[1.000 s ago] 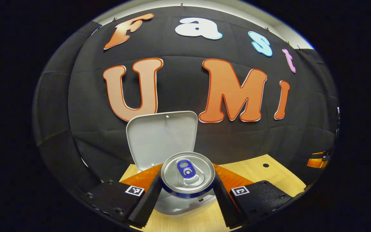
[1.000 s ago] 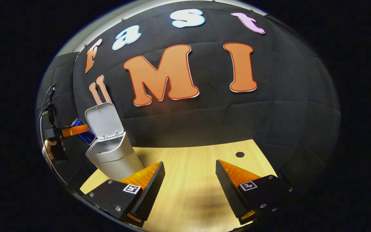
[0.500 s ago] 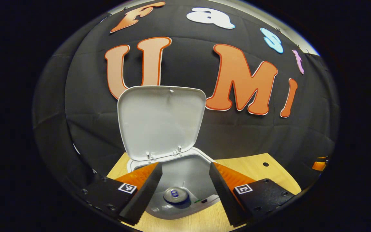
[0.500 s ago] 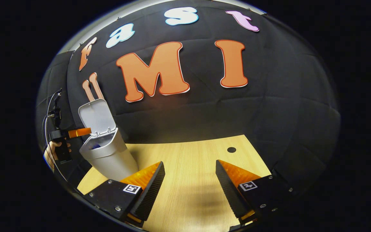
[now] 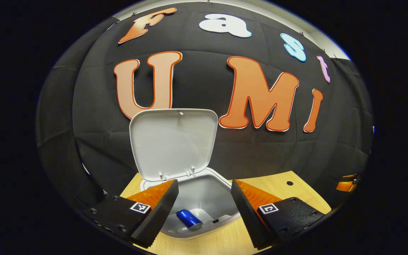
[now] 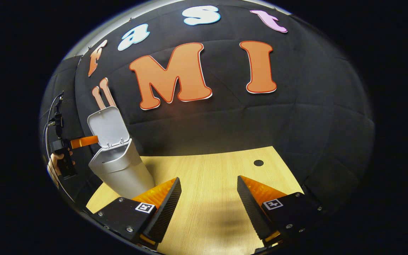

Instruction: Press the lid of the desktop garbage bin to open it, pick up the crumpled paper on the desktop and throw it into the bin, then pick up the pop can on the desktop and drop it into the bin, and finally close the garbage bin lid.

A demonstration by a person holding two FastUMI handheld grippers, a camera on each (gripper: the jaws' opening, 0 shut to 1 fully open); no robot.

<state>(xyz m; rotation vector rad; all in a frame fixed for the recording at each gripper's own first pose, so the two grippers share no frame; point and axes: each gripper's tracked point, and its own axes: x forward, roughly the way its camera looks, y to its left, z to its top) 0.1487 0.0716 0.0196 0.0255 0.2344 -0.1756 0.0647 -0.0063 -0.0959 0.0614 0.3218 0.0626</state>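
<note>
The grey desktop bin stands open, its lid tipped up and back. A blue pop can lies on its side at the bottom of the bin. My left gripper hangs open just above the bin's mouth, nothing between its fingers. In the right gripper view the same bin stands at the left of the wooden table, with the left gripper and the hand holding it beside the raised lid. My right gripper is open over bare tabletop. The crumpled paper is hidden from me.
A small dark round hole marks the table near its far right edge. The black cloth wall rises close behind the bin and table. A cable hangs at the far left behind the hand.
The left gripper opened and let go of the can, which dropped into the bin and now lies on its side. The gripper has lifted slightly. The right gripper has barely moved.
</note>
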